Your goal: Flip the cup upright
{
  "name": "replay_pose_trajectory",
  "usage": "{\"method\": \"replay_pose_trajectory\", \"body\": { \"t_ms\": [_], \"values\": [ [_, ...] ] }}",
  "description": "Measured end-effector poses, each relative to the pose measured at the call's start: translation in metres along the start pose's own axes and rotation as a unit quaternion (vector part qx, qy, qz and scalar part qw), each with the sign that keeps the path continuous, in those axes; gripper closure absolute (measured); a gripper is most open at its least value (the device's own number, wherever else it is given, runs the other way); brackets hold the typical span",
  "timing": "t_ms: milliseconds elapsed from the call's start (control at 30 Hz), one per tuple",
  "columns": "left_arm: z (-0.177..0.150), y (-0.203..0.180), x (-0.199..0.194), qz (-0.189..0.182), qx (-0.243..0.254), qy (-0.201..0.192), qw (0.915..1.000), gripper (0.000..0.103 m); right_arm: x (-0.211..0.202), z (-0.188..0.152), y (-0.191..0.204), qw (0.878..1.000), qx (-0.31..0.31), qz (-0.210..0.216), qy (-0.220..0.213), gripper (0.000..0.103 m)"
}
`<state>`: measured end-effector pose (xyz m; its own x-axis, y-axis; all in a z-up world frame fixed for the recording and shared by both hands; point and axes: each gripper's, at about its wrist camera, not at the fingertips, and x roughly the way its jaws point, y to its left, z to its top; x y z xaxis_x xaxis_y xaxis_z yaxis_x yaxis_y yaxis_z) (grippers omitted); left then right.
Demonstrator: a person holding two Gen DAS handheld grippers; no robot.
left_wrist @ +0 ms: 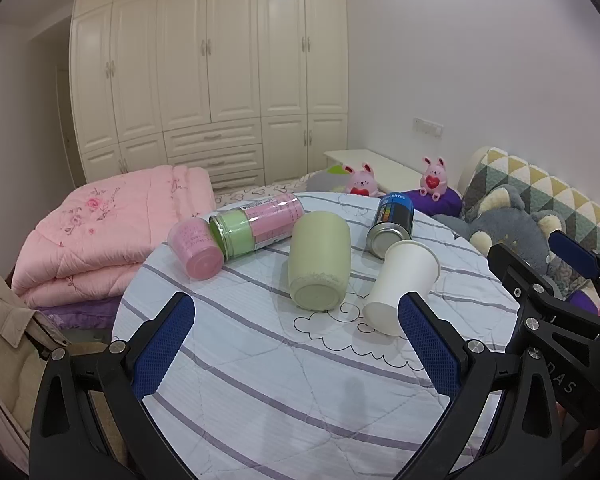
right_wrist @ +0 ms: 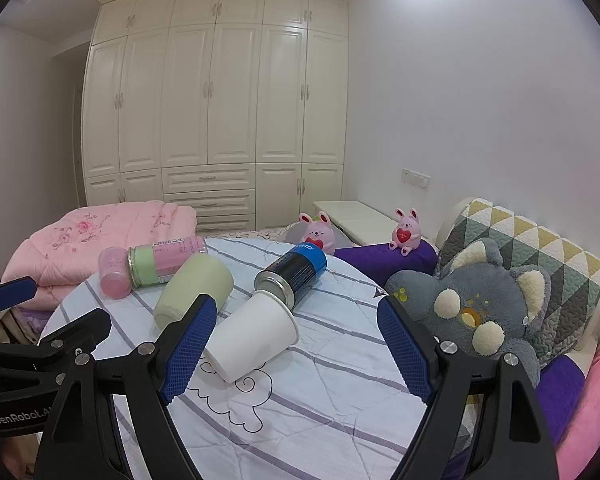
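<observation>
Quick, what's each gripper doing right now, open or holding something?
Left gripper: open, holding nothing.
Right gripper: open, holding nothing; white paper cup lies on its side ahead.

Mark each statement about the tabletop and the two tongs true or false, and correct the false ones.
1. The white paper cup stands upright. False: it lies on its side.
2. Both the left tongs and the right tongs are open and hold nothing. True.
3. The blue and black can lies on its side beside the white paper cup. True.
4. The pale green cup is stacked inside the white paper cup. False: they lie apart.
5. The pink tumbler stands on the floor. False: it lies on the striped tablecloth.
</observation>
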<state>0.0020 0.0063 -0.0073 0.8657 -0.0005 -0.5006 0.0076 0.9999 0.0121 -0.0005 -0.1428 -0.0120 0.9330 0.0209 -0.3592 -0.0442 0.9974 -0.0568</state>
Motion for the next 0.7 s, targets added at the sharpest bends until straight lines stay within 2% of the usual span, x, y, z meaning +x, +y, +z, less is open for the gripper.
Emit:
{"method": "replay_pose_trajectory", "body": {
  "t_ms": [700],
  "values": [
    [-0.0007,-0.0015,0.0028,-0.001,-0.001,0.006,1.0,0.0,0.0011,-0.0017,-0.0034,1.0,0.003,-0.001,0.006,0.019]
  ]
}}
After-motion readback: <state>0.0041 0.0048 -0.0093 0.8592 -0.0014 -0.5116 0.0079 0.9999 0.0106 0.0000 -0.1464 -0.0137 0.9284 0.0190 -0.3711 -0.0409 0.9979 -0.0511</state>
